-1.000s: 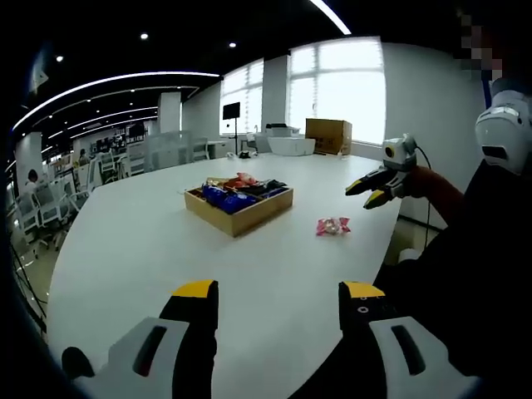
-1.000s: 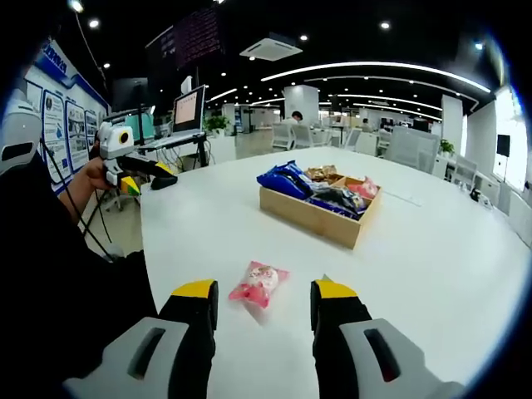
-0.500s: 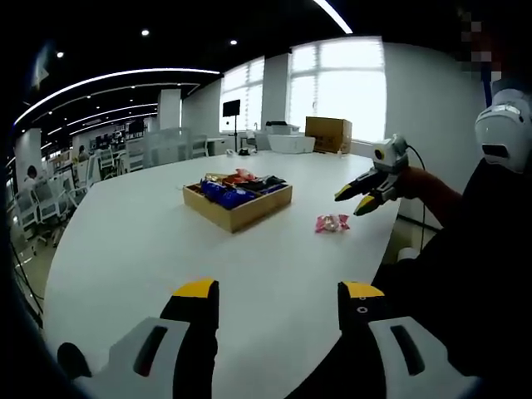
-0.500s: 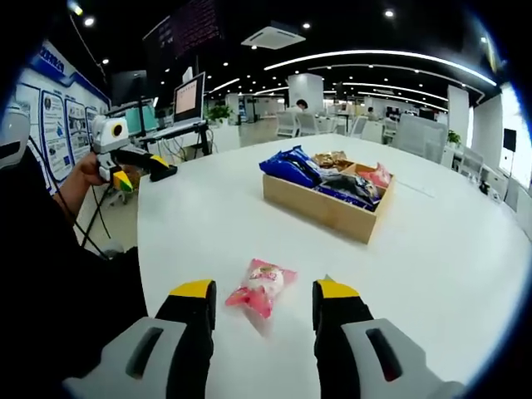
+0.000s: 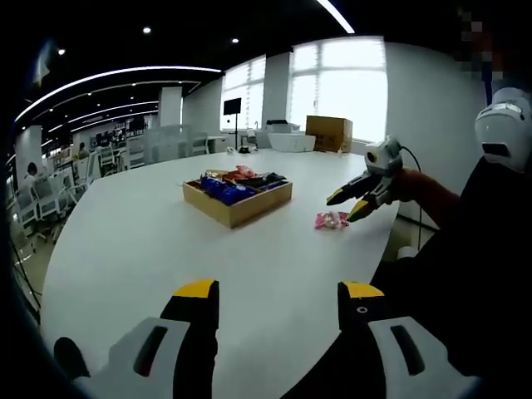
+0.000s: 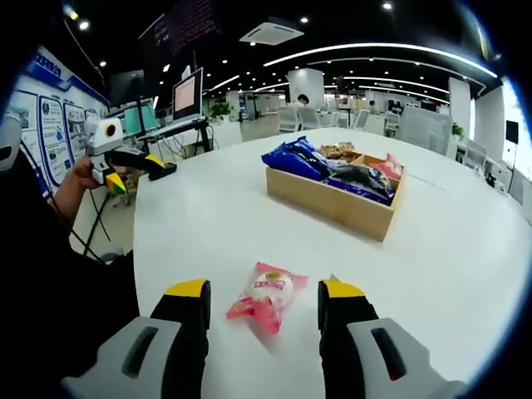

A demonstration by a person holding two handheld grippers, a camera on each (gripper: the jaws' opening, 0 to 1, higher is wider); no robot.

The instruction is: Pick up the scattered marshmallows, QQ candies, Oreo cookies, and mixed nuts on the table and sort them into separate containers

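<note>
The step in hand looks like the pick-up of the last loose sweet: a pink-wrapped marshmallow packet (image 6: 268, 293) lies flat on the white table (image 6: 449, 274), and the right gripper (image 6: 260, 293) has its jaws spread wide to either side of it, not touching it as far as the right gripper view tells. In the left gripper view the same packet (image 5: 332, 220) sits just under the right gripper's yellow tips (image 5: 348, 204), well apart from the wooden tray (image 5: 238, 199), which already holds blue packets and other wrapped snacks (which compartment holds what is too small to tell). The left gripper (image 5: 274, 293) hangs over bare table near the person's body, jaws wide and empty. The next move, I judge, calls for lowering the right jaws until they straddle the packet's middle, then closing gently, since the wrapper looks soft and slippery, before carrying it across to the tray. Against the earlier pictures, the right gripper has come down and forward: the packet sat ahead of the jaw tips a second ago and now lies between them, while the left gripper has barely shifted.
</note>
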